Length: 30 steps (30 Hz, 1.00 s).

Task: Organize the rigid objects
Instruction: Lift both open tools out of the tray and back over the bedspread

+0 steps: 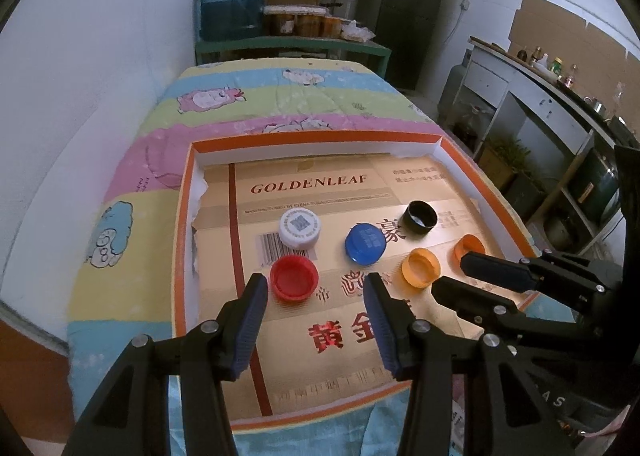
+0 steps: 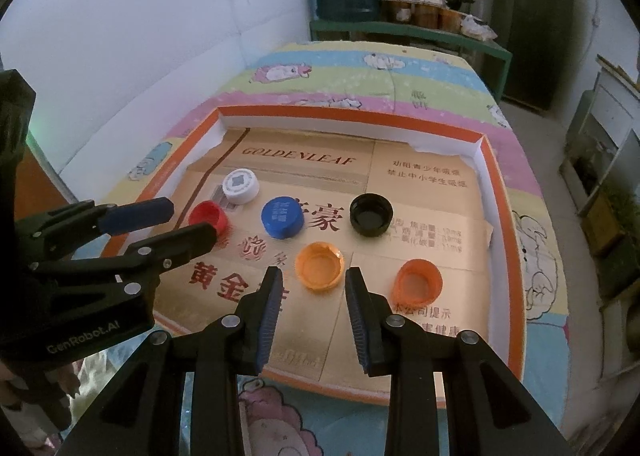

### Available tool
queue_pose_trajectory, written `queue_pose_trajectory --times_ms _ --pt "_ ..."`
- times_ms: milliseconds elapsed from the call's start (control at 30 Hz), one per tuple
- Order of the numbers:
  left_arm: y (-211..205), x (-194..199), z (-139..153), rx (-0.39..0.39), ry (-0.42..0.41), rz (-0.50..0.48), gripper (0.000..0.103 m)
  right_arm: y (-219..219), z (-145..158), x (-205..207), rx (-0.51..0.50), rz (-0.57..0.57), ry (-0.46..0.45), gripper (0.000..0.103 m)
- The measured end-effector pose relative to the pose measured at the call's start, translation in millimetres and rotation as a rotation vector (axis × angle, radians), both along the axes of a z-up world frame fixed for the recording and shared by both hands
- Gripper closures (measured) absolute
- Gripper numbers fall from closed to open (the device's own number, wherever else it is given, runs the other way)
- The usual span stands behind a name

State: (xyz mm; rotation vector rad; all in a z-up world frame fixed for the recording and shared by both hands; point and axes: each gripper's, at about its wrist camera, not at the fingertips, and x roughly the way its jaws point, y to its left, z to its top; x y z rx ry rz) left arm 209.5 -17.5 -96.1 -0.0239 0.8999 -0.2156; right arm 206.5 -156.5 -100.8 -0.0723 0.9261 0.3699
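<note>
My left gripper (image 1: 316,288) stands apart, the ribbed red cap (image 1: 294,278) lying hollow-up just past its tips at 11 o'clock. My right gripper (image 2: 313,282) also gapes, empty, the yellow-orange cap (image 2: 319,264) at 12 o'clock. Both caps rest on glossy cardboard in the orange-rimmed tray (image 2: 504,191).

The flattened cardboard carton (image 1: 304,183) lining the orange-rimmed tray carries "GOLDENLEAF" in dark red capitals, with large red Chinese characters "黄金" nearer the front edge and a big "豪" beside the blue cap. A barcode (image 1: 276,248) is printed under the white cap (image 1: 300,228), whose top bears a QR code. On the left gripper (image 2: 176,223) body, "GenRobot.AI" reads in pale letters.
</note>
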Motion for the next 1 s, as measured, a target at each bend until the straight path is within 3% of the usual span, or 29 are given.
queue_pose_trajectory --times_ms 1000 --pt "5 -69 40 -0.006 -0.092 0.017 0.053 -3 42 -69 -0.020 -0.009 -0.089 0.070"
